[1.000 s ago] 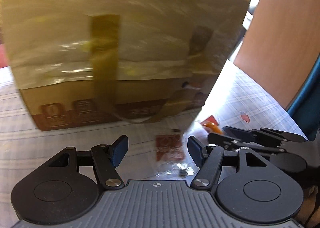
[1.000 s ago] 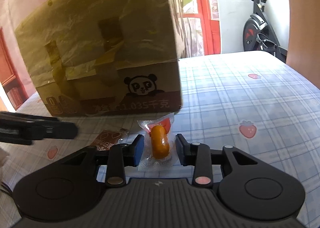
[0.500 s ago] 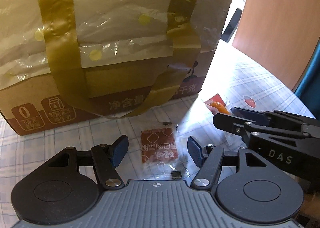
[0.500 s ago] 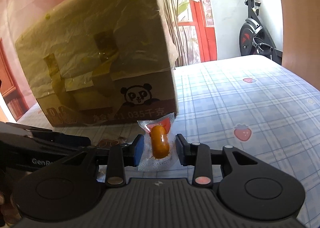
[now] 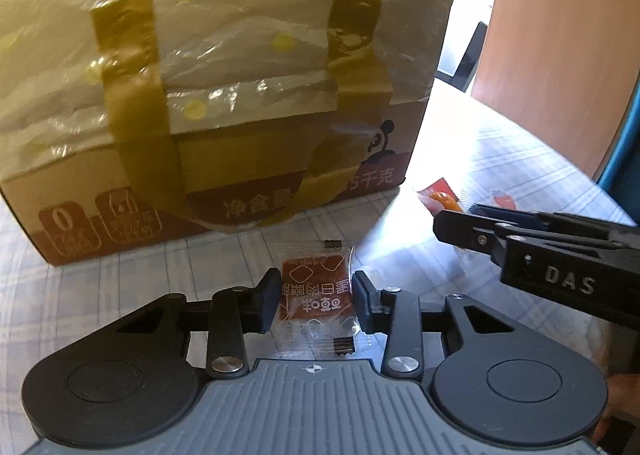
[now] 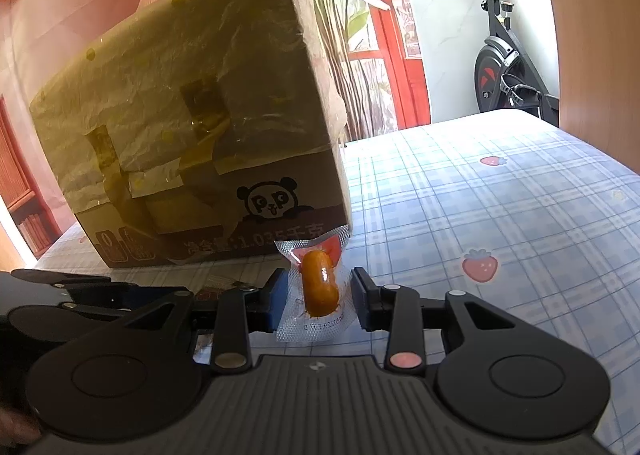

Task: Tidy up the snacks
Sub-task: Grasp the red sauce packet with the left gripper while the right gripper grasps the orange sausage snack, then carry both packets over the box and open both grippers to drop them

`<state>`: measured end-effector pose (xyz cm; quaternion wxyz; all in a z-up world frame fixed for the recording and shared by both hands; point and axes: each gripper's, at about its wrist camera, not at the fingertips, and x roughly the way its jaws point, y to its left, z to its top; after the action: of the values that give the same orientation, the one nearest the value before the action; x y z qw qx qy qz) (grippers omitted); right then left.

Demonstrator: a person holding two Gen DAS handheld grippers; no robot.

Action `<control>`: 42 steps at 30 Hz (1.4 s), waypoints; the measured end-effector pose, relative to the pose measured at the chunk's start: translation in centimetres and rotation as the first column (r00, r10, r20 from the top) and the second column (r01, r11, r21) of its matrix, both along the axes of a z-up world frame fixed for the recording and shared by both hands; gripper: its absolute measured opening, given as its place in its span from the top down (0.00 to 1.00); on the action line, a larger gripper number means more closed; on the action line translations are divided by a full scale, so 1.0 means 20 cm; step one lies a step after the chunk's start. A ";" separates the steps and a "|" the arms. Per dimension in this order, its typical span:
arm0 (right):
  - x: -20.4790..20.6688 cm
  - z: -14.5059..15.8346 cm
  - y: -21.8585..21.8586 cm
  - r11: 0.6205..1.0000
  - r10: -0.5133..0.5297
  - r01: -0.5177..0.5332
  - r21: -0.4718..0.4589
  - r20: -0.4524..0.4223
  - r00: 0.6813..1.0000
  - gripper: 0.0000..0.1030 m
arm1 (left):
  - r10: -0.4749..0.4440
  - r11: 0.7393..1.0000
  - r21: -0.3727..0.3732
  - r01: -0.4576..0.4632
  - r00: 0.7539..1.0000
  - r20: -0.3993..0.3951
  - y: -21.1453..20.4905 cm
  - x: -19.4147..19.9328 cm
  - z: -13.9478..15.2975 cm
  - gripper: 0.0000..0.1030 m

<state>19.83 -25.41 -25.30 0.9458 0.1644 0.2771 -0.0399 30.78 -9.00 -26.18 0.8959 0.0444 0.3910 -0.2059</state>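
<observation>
A brown-red snack packet (image 5: pixel 314 297) in clear wrap lies on the checked tablecloth between the fingers of my left gripper (image 5: pixel 315 301), whose jaws have closed in to its edges. An orange sausage in a clear vacuum packet (image 6: pixel 319 289) sits between the fingers of my right gripper (image 6: pixel 318 301), which grips the packet's sides. The sausage packet also shows in the left wrist view (image 5: pixel 440 197), beyond the right gripper's fingers (image 5: pixel 472 229). A large cardboard box (image 5: pixel 224 95) wrapped in plastic and tape stands just behind both packets.
The box (image 6: pixel 192 143) has a panda print and fills the left half of the right wrist view. The checked tablecloth with strawberries (image 6: pixel 500 223) stretches to the right. An exercise bike (image 6: pixel 508 67) and a wooden panel (image 5: pixel 560 47) stand beyond the table.
My left gripper moved forward over the brown-red packet and its jaws closed from wide open onto the packet. The right gripper kept the sausage packet between its fingers and moved nearer the left gripper.
</observation>
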 end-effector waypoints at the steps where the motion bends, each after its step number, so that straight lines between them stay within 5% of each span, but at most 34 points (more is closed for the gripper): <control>1: 0.00 0.00 0.00 1.000 -0.002 0.002 0.003 0.001 1.000 0.64 | -0.001 1.000 -0.004 0.001 1.000 -0.002 0.01 -0.02 0.00 0.61; 31: -0.02 0.05 0.05 0.999 0.021 -0.020 -0.026 0.020 1.000 0.64 | 0.061 0.996 -0.075 -0.052 0.990 0.127 0.30 -0.22 0.33 0.60; 42: -0.07 0.44 0.09 0.998 0.043 -0.030 -0.064 0.208 0.977 0.64 | 0.104 0.982 -0.178 -0.064 0.970 0.222 0.49 -0.26 0.69 0.61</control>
<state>18.48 -23.61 -16.45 0.9749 0.1340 0.1775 -0.0131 25.51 0.78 -12.42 0.9436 -0.0250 0.2673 -0.1937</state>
